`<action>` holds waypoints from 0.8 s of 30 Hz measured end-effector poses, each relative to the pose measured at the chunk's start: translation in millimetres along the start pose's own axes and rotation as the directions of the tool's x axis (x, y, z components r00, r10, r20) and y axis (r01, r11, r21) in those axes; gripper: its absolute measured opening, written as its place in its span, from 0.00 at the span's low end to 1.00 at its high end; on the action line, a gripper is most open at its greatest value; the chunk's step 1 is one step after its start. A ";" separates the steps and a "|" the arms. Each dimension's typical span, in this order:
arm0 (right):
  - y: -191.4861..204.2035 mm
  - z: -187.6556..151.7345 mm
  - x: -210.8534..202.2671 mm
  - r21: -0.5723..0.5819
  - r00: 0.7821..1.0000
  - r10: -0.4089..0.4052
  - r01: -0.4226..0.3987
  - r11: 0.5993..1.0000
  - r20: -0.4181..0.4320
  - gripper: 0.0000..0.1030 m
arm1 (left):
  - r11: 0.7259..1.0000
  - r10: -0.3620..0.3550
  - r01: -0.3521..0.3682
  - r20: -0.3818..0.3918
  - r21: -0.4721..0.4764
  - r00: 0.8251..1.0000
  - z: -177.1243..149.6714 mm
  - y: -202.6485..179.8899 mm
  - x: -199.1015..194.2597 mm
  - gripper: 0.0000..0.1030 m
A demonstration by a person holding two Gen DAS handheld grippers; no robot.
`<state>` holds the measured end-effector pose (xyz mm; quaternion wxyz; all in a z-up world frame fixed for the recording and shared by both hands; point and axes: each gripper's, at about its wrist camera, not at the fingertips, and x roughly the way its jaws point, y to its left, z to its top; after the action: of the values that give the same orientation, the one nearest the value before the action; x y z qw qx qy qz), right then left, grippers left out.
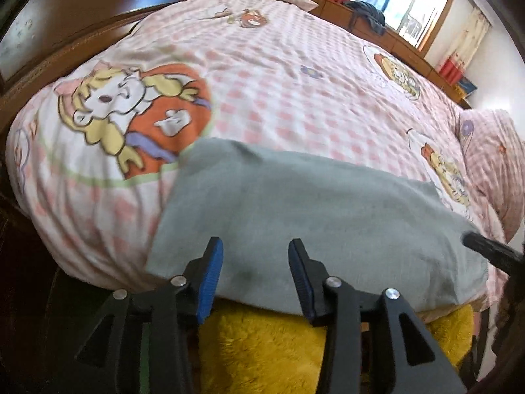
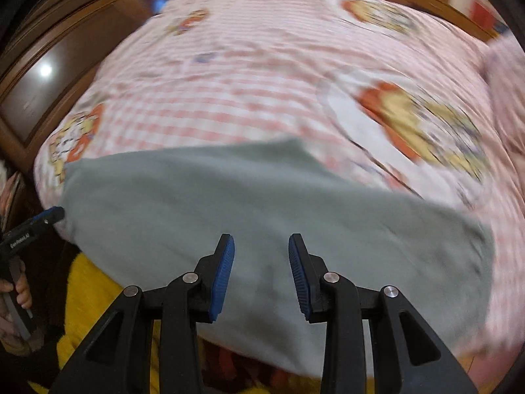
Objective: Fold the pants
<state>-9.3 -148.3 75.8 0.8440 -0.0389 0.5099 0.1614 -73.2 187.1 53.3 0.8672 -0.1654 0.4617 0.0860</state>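
Grippers first, since they sit nearest: our left gripper (image 1: 256, 249) and our right gripper (image 2: 261, 249) both stand with jaws spread wide and nothing between the blue pads; each hovers over the near edge of the grey pants (image 1: 311, 223), which lie flat as a broad folded slab at the near side of the bed, just beyond the yellow fleece (image 1: 262, 344) below us. In the right wrist view the left gripper shows again at the far left edge, gripped by a hand (image 2: 19, 290) (only the fingers are visible).

Beyond the pants stretches the pink checked quilt (image 1: 279, 75); past that, the wooden bed frame (image 1: 75, 39) and a window (image 1: 413, 3).

We judge the risks so: if we pinch too deep, the soft quilt could come up with the pants; if we catch only the top layer, the fold could peel apart; if one gripper lifts ahead of the other, the slab could skew.

Counted: two grippers, one pair of pants, one quilt, one visible hand; both views are blurred, so finer seams or the waistband we cannot tell.
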 end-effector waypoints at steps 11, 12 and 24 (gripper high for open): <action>-120.7 -69.6 -54.3 0.226 0.985 -0.173 0.175 0.958 -0.028 0.34 | 0.997 0.018 -0.012 -0.076 0.080 0.997 -6.8 -76.6 27.8 0.42; -129.4 -77.0 -58.2 0.240 0.983 -0.179 0.181 0.954 -0.028 0.34 | 0.995 0.011 -0.003 -0.085 0.096 0.996 -8.4 -86.1 29.2 0.42; -195.6 -133.1 -65.5 0.395 0.978 -0.208 0.203 0.896 -0.029 0.34 | 0.939 -0.071 0.119 -0.155 0.324 0.985 -29.2 -215.2 45.9 0.42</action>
<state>-89.1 -379.0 50.2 0.8503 0.0801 0.5190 -0.0348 -5.2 -24.1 44.7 0.8510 -0.0448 0.5211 -0.0469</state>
